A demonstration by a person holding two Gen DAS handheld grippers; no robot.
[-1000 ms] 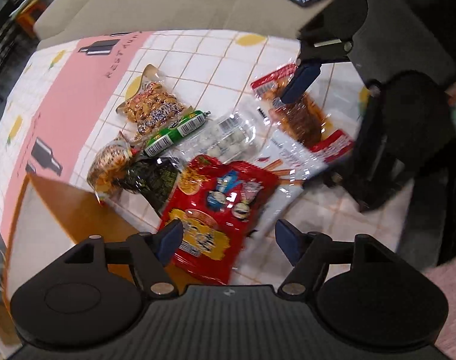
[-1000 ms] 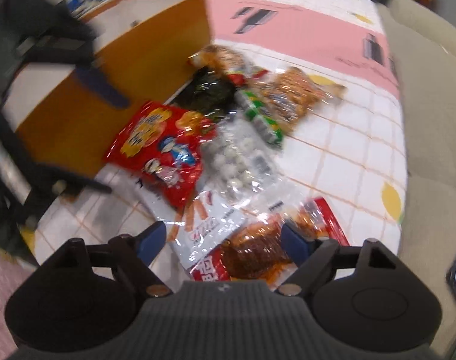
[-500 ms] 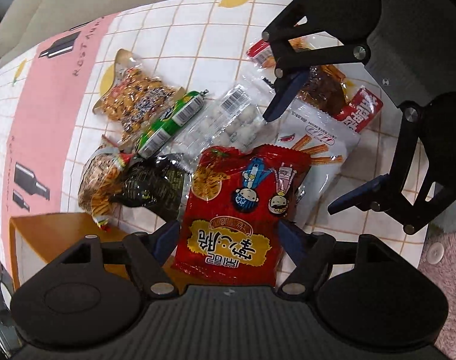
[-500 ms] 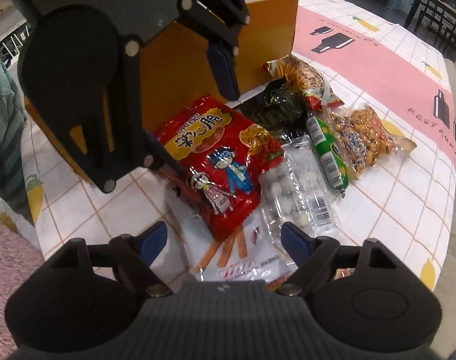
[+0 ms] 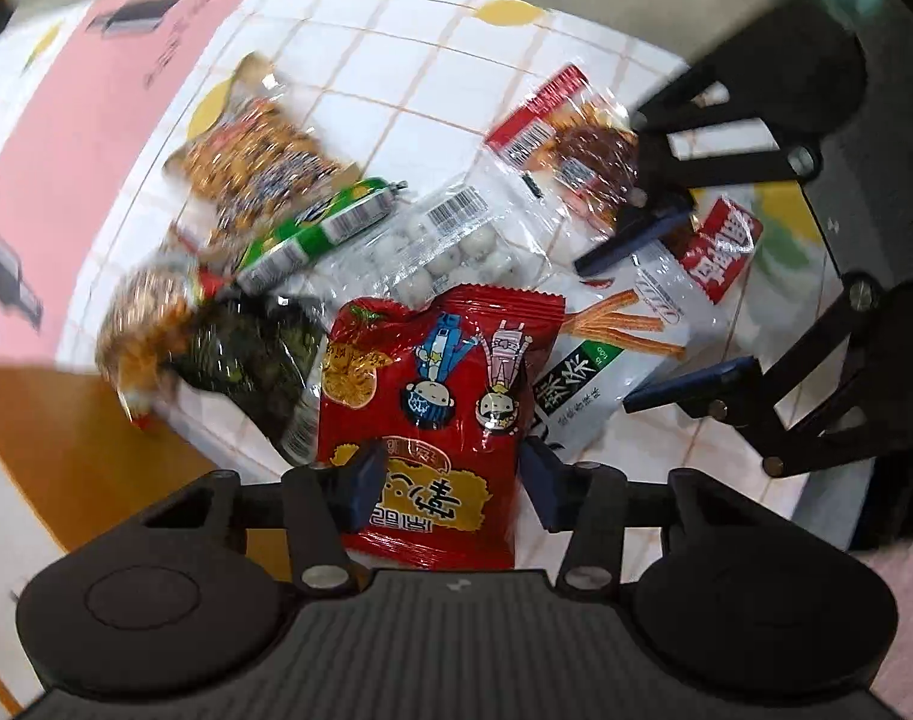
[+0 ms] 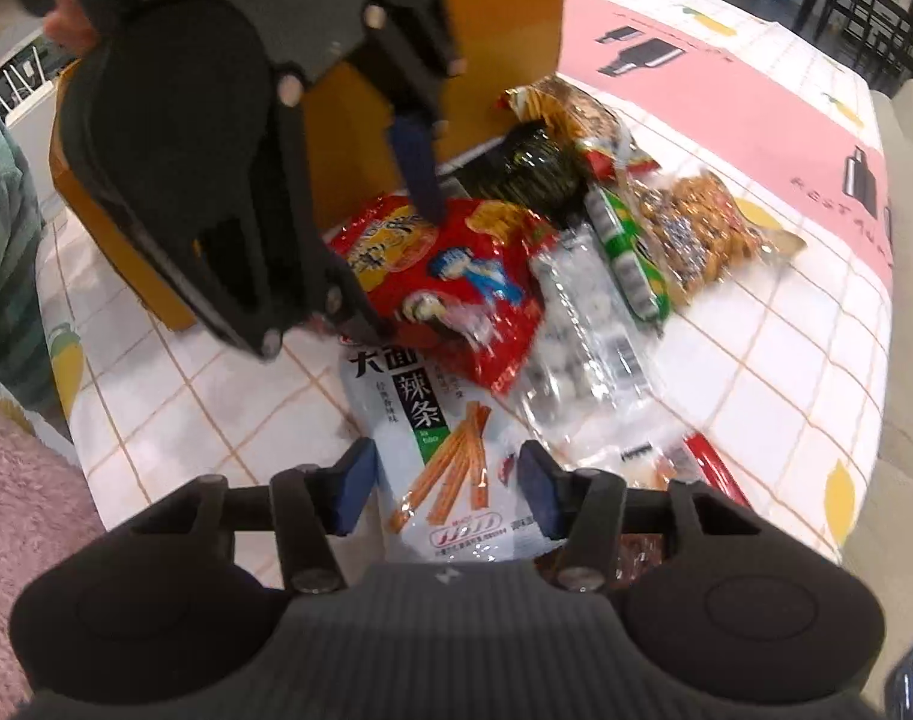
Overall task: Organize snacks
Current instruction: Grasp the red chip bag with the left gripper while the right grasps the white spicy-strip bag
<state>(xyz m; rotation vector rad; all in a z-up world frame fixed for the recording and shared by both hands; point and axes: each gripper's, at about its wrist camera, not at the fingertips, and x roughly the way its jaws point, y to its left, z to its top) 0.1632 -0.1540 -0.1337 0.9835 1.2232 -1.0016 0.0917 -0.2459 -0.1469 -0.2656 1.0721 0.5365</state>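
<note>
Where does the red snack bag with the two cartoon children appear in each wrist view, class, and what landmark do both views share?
Left wrist view: the red snack bag lies low in the centre, its near end between the left tool's open fingers.
Right wrist view: the bag sits at centre, partly under the left tool.
Shared landmark: the orange box, at lower left in the left view and upper centre in the right.

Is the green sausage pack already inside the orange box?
No, the green sausage pack lies on the tablecloth among the other snacks, outside the orange box.
</note>
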